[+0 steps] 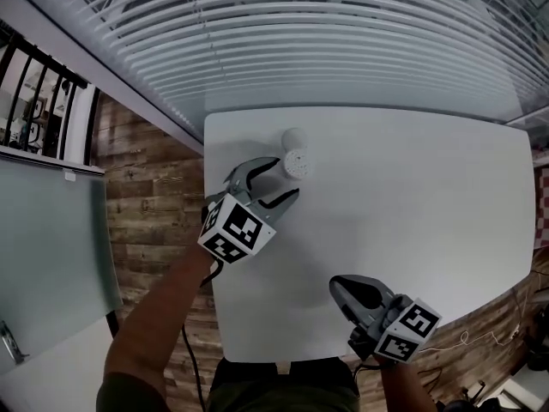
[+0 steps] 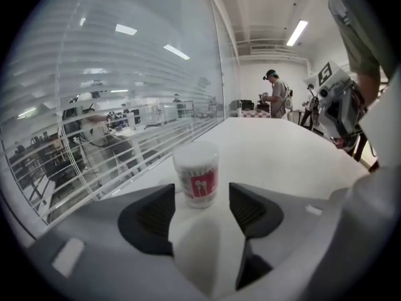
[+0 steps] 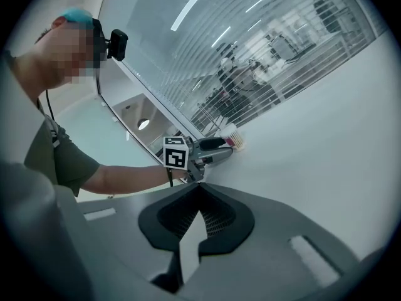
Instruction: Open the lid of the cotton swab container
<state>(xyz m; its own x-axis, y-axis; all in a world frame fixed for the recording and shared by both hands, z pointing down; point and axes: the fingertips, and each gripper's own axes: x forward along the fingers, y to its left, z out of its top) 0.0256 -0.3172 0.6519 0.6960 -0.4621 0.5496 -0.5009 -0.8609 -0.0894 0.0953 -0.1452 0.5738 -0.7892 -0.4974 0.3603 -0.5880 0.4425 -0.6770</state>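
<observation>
Tabletop (image 1: 429, 196): left gripper (image 1: 286, 178) seemingly fronting container (image 1: 297, 163).

The table (image 1: 412, 230) is plain white; the cotton swab container (image 2: 197, 173) is clear, with a whitish lid (image 2: 195, 150) and a red label (image 2: 202, 184) bearing a small white figure; the left gripper (image 1: 287, 178) and right gripper (image 1: 336, 285) are grey, with black ribbed pads (image 2: 153, 215), each carrying a cube (image 1: 233, 228) of black-and-white square markers; the floor (image 1: 146, 187) is mottled brown wood planks; the blinds (image 1: 343, 33) are white slats; the sleeve (image 3: 59, 158) is olive green.
</observation>
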